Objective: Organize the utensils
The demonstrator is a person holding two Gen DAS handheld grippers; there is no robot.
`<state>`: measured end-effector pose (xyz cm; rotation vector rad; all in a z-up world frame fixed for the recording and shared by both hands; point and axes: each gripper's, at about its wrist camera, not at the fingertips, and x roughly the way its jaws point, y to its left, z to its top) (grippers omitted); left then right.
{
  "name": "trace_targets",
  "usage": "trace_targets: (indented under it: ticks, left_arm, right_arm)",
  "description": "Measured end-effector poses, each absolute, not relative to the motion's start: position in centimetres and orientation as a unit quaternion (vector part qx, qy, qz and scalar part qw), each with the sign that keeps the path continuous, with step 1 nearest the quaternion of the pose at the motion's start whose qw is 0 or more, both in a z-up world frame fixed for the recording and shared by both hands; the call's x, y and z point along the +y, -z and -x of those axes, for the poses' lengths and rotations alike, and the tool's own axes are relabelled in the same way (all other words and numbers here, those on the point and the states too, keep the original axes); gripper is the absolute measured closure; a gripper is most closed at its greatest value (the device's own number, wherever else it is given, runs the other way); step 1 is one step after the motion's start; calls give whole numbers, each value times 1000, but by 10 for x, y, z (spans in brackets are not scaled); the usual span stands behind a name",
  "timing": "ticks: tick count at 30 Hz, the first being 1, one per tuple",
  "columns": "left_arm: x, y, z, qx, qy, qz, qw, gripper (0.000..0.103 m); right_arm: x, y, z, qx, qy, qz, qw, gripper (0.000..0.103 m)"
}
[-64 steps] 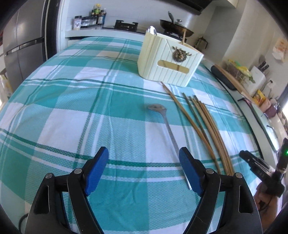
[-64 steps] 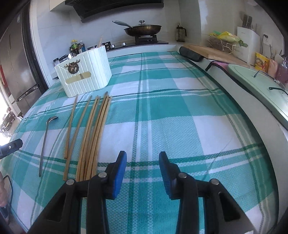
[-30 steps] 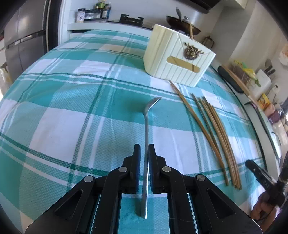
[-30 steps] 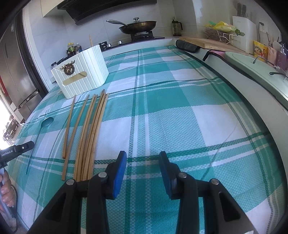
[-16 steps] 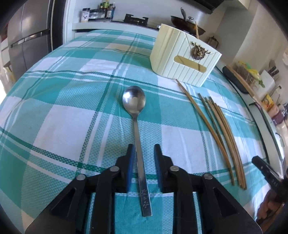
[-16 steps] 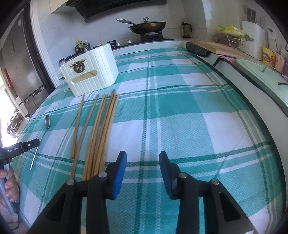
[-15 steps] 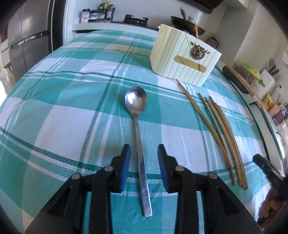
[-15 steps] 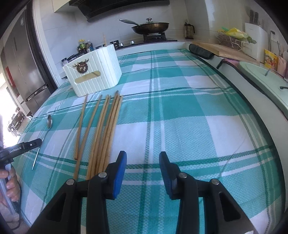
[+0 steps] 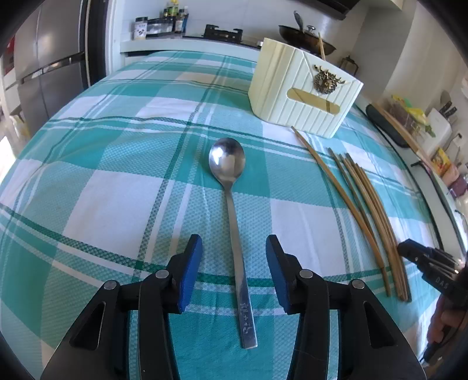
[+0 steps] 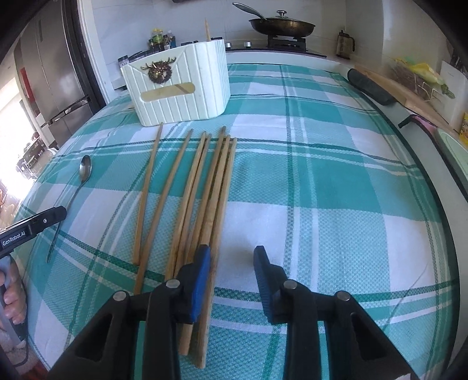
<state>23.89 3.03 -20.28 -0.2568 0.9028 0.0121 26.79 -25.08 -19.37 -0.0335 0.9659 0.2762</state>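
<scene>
A steel spoon [image 9: 226, 160] lies flat on the checked tablecloth [image 9: 102, 204], bowl up and pointing away. Its handle runs between the blue pads of my left gripper [image 9: 233, 245], whose jaws are opening and do not touch it. Several wooden chopsticks [image 10: 201, 190] lie side by side in front of the cream utensil holder [image 10: 178, 87], where one chopstick [image 10: 207, 29] stands upright. My right gripper [image 10: 231, 252] hovers over their near ends with its jaws closing. The rightmost stick shows just inside the left pad, and the pads press on nothing.
A stove with a lidded pan [image 10: 282, 24] and spice bottles [image 10: 159, 39] line the far counter. The fridge [image 9: 44, 73] stands at the left. A cutting board and dish rack [image 10: 415, 81] sit beyond the table's right edge. A hand [image 10: 11, 295] holds the left gripper.
My left gripper has let go of the spoon's handle; the spoon now lies flat between spread jaws. My right gripper has slid left over the chopsticks' ends, and its jaws have narrowed a little.
</scene>
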Motion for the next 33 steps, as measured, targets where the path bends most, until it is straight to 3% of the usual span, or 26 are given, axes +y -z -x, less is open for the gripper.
trace_targets:
  ticks: [6,8,9,18,21,23,25,33]
  left_arm:
    - [20,204,-242,439,-6,99,893,43]
    - [16,204,-243,443,-7,83,893,42]
    - [16,204,-244,445,-9,78,892,42]
    - [44,206,-239,450,-36,53,891,42]
    - [41,206,-240,458,-21,26,888,38]
    - [38,208,-240,462,-20,6,887,25]
    - [40,209,-239,463,-26,0,886,18]
    - [64,211,-242,471,-49,18,881,16]
  right_arm:
    - [-236,196,-267,461,-129,85,874,74]
    - [-235,195,-269,457,-119,88,877,95]
    - [-238,195,-272,455,-105,86,880,97]
    - [-286,195,-265,451,-36,45,891,96]
    - [-297,193,-263,453,-40,35,890,94]
    - [-301,194,-262,456,-44,31,888,77]
    - [-305,195,-261,455,-48,29,888,65]
    - [-305,197,-262,446,-61,48,892,65]
